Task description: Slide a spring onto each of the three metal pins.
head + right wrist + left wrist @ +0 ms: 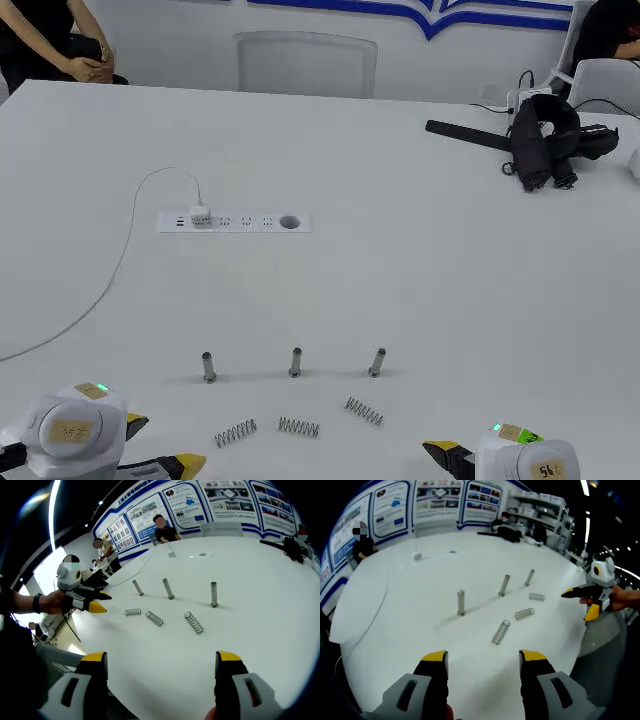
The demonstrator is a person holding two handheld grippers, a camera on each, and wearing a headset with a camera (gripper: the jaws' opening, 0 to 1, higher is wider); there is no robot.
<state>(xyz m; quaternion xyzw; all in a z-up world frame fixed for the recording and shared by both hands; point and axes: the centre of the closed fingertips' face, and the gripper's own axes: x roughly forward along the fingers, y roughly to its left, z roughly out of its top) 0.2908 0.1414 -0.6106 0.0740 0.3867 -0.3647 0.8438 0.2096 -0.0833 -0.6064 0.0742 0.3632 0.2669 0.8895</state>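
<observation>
Left tongs (484,657): jaws apart, empty, held over the near edge of the tabletop (420,280).
Right tongs (161,658): jaws apart, empty, also over the near edge.
Pins: left pin (208,367), middle pin (295,362), right pin (377,362); all standing in a row on the tabletop, bare, well apart from each other.
Springs: left spring (235,433), middle spring (298,427), right spring (364,411); lying flat on the near side of the pins, one by each, touching none.
Power strip (235,222): beyond the pins, white plug (200,214) in its left end, cable (120,270) trailing away left.
Black gear (545,140): far right of the tabletop.
</observation>
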